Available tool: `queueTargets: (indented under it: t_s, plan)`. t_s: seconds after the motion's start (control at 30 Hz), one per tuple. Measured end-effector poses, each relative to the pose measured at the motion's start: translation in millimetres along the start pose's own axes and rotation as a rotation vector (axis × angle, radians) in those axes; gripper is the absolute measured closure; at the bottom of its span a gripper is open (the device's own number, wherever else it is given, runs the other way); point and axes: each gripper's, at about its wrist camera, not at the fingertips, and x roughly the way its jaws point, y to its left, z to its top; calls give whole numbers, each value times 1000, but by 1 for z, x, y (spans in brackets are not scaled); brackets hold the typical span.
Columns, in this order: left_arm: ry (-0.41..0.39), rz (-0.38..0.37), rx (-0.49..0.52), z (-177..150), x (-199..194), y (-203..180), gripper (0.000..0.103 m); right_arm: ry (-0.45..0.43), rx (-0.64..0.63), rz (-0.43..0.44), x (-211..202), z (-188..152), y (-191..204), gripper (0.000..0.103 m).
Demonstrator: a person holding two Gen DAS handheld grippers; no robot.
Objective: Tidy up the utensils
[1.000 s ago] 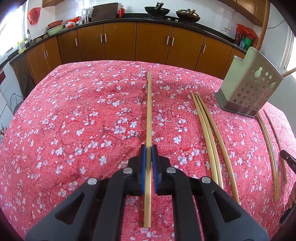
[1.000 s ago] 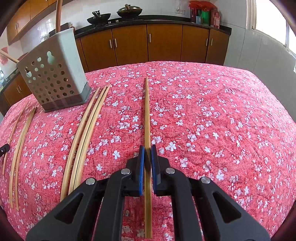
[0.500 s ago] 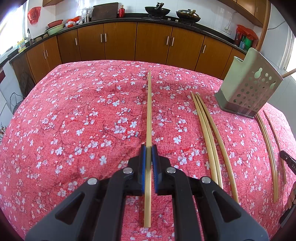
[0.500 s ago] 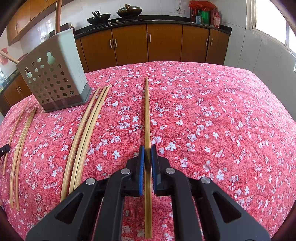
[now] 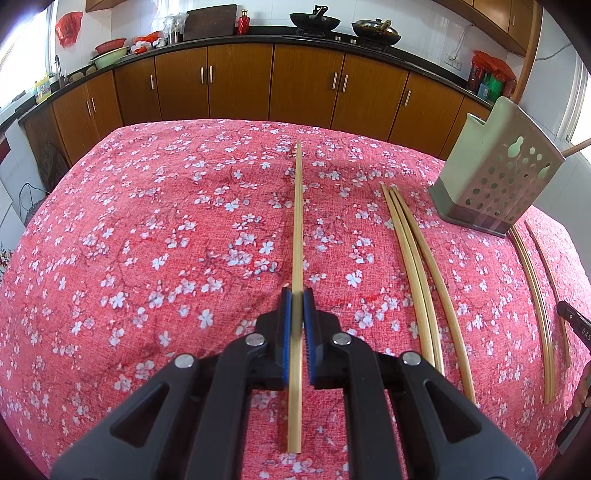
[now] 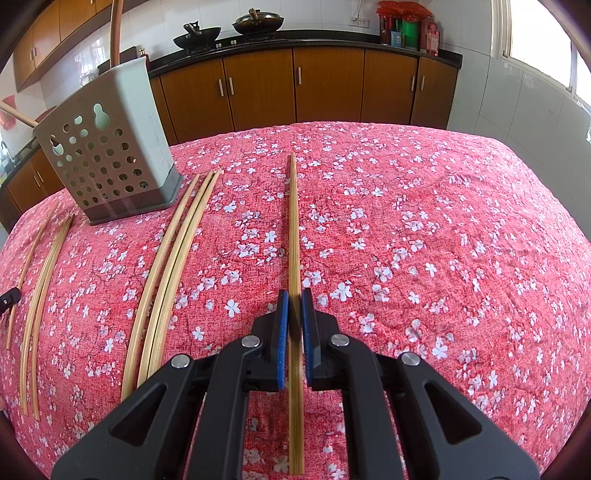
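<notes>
We see a table under a red tablecloth point(image 5: 155, 236) printed with small white blossoms. Behind it runs a row of brown wooden cabinets point(image 5: 240, 85) beneath a dark countertop point(image 6: 332, 43) — on it two black woks point(image 5: 314, 20), a red bottle point(image 5: 243, 21), a dark cutting board point(image 5: 210, 20) and some bowls point(image 5: 110, 59).

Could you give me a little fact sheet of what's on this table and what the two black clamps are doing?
surface: table under a red flowered cloth
left gripper: jaws shut on a chopstick
right gripper: jaws shut on another chopstick
loose chopsticks: lying between the two grippers
holder: grey, perforated, upright on the cloth
</notes>
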Motion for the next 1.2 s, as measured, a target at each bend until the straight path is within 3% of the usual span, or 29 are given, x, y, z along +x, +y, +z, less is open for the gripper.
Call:
queueTargets:
  t_s: [0.57,1.0,1.2]
  plan:
    - [13,-1,0,2,-1,1,92,0,6,4,0,0,-1,95]
    - [17,63,116,-15,-19,-14,95,-8,21,34,-12,-8,-8,95]
    - [-151,22,87,11,-79,-15,95,-178,21,31,-64,16,-7,95]
